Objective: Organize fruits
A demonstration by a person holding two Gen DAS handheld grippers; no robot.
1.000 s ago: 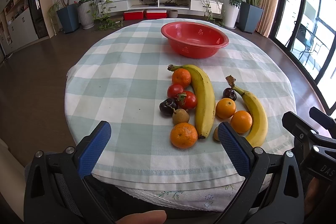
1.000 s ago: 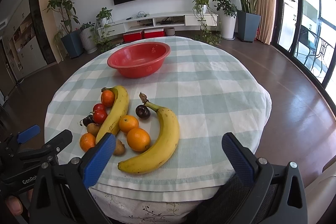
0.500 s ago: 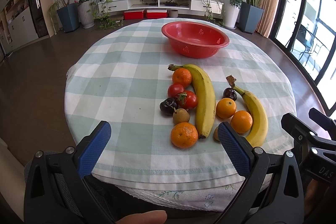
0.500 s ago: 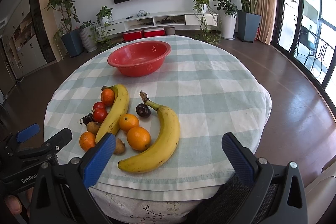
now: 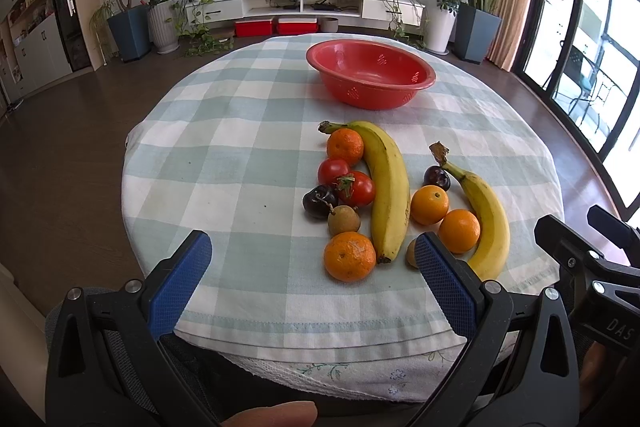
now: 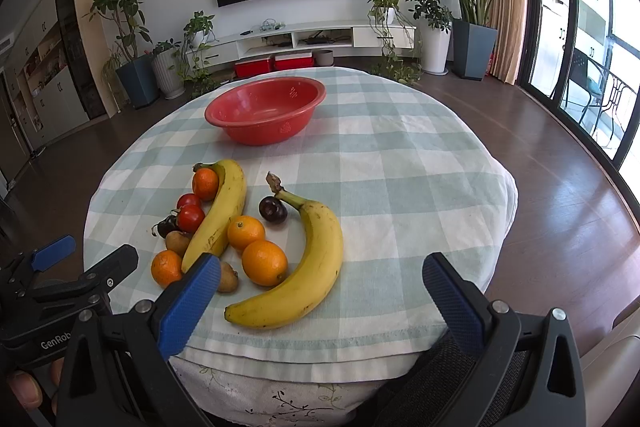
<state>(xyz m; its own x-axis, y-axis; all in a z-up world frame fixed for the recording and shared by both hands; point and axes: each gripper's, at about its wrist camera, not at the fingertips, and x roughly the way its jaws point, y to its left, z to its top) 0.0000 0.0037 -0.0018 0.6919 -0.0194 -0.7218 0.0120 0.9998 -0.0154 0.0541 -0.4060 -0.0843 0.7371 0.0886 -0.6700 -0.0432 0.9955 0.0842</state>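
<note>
Checked tablecloth (image 5: 248, 155) holds red bowl (image 5: 370, 79); both grippers' fingers (image 5: 180, 283) apart.

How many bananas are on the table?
2. One banana lies among the tomatoes and oranges. The other banana lies farther right, beside two oranges. None seems hidden.

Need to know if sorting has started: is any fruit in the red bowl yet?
No, the red bowl is empty inside in the right wrist view, and both bananas lie on the tablecloth.
</note>
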